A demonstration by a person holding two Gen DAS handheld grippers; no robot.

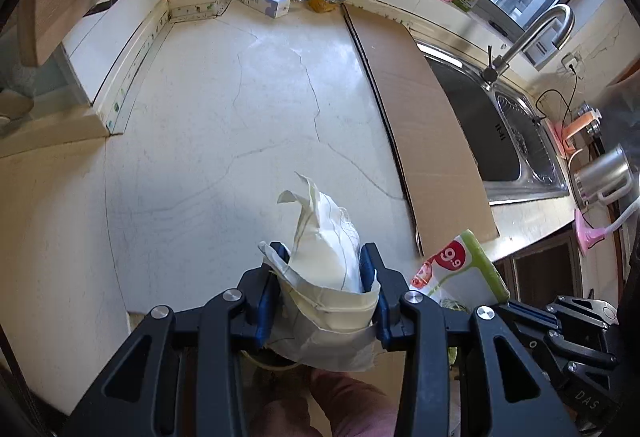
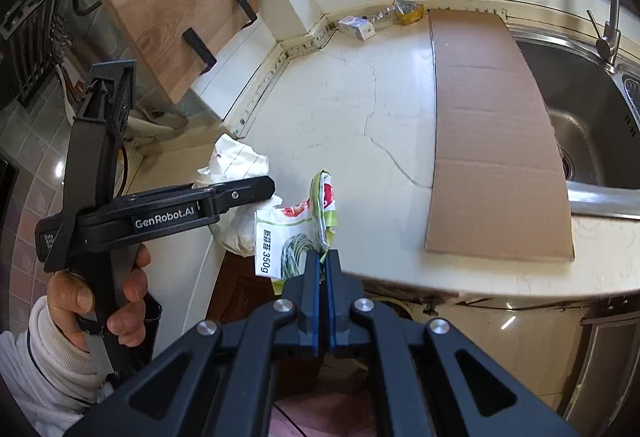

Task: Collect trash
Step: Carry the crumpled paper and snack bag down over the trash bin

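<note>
Above the pale counter's (image 1: 224, 109) front edge, left gripper (image 1: 326, 257) clenching crumpled white paper (image 1: 332, 257) wedged between its blue pads, right gripper (image 2: 323, 259) pinching a green printed food bag (image 2: 298, 237) just beside it, cardboard sheet (image 2: 492, 125) lying farther right, sink (image 2: 576, 105) sitting beyond.

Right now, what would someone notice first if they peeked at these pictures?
First, the crumpled white paper wad squeezed in the left gripper, close to the camera. Next, the green-and-white printed plastic food bag pinched by the right gripper past the front edge of the cream cracked countertop. Then the flat brown cardboard sheet lying beside the steel sink.
</note>
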